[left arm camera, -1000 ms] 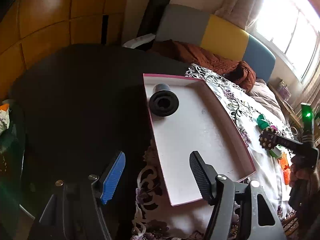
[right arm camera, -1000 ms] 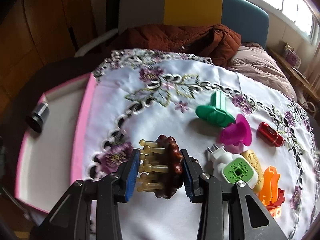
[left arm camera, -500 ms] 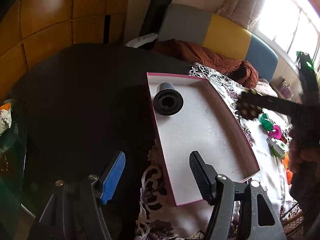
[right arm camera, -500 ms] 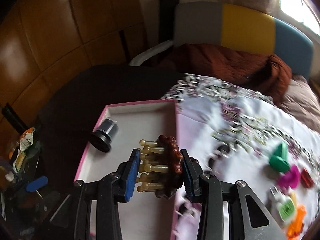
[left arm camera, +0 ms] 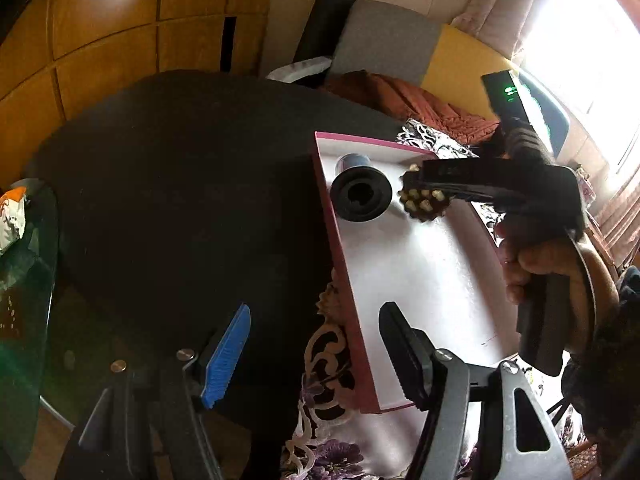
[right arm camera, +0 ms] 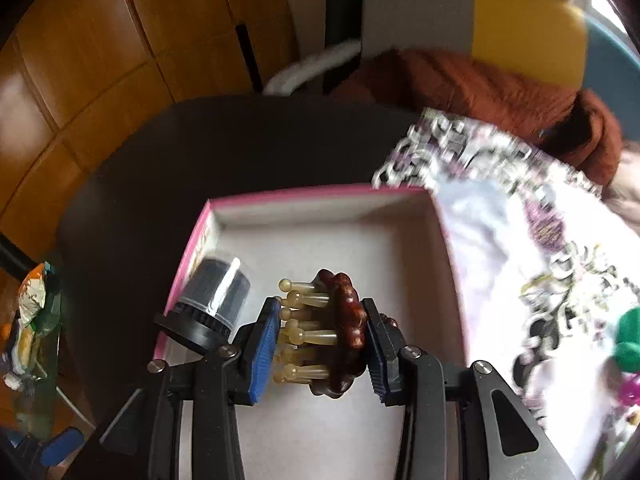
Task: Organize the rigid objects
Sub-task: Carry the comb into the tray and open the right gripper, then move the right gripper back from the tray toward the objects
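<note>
My right gripper (right arm camera: 318, 344) is shut on a brown wooden massage comb (right arm camera: 344, 332) with pale round-tipped pegs. It holds the comb over the pink-rimmed white box (right arm camera: 320, 196), beside a black cylinder with a clear cap (right arm camera: 212, 304) lying in the box. In the left wrist view the comb (left arm camera: 424, 200) and the right gripper (left arm camera: 430, 196) hang over the far part of the box (left arm camera: 344, 280), just right of the black cylinder (left arm camera: 360, 196). My left gripper (left arm camera: 314, 344) is open and empty, low over the box's near left rim.
The box sits on a dark round table (left arm camera: 180, 200) partly covered by a floral white cloth (right arm camera: 540, 272). Green (right arm camera: 630, 332) and magenta (right arm camera: 632, 392) toys lie on the cloth at right. A brown blanket (right arm camera: 500, 88) and sofa stand behind. Clutter sits at far left (left arm camera: 12, 216).
My right gripper carried the comb left from the cloth with the toys to over the box, near the black cylinder. My left gripper stayed open and almost still.
</note>
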{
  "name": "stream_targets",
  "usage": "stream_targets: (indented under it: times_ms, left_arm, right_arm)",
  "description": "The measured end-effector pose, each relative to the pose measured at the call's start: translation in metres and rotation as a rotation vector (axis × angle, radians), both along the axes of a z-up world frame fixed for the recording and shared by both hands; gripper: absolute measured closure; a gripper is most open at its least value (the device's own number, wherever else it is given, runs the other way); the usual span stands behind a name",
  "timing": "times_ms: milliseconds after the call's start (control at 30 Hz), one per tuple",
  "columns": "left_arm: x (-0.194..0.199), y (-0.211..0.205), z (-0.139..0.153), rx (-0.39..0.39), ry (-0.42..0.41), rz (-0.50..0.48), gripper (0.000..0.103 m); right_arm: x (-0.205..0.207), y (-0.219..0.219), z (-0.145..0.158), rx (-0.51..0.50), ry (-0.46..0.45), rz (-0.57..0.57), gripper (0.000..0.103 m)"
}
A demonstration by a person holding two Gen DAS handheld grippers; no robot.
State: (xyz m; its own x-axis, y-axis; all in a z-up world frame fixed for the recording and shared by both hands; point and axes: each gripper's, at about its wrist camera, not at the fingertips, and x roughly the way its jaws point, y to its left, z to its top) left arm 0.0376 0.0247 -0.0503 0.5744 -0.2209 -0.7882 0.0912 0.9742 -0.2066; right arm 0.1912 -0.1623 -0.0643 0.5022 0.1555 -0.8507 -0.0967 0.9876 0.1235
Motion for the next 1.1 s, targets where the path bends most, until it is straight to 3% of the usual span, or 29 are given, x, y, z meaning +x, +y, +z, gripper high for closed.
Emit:
stream_targets:
  times_ms: [67, 200, 400, 833, 1100]
  left_arm:
    - [-0.001, -0.001, -0.001, 0.005, -0.002, -0.002, 0.036]
    - [-0.001, -0.003, -0.001, 0.006, 0.001, -0.004, 0.036]
    - [-0.004, -0.004, 0.002, 0.01, -0.005, -0.005, 0.036]
    - [-0.013, -0.016, 0.015, 0.024, -0.035, -0.023, 0.036]
    - [-0.018, -0.027, 0.021, 0.04, -0.055, -0.052, 0.036]
  right_arm:
    - [-0.002, -0.002, 0.001, 0.012, -0.009, -0.007, 0.061]
    - [-0.008, -0.01, 0.011, 0.031, -0.034, -0.016, 0.045]
    - [-0.027, -0.025, 0.033, 0.055, -0.09, -0.036, 0.036]
    - [-0.086, -0.062, 0.059, 0.006, -0.184, -0.048, 0.028]
    - [-0.117, -0.109, 0.061, 0.0, -0.193, -0.135, 0.025]
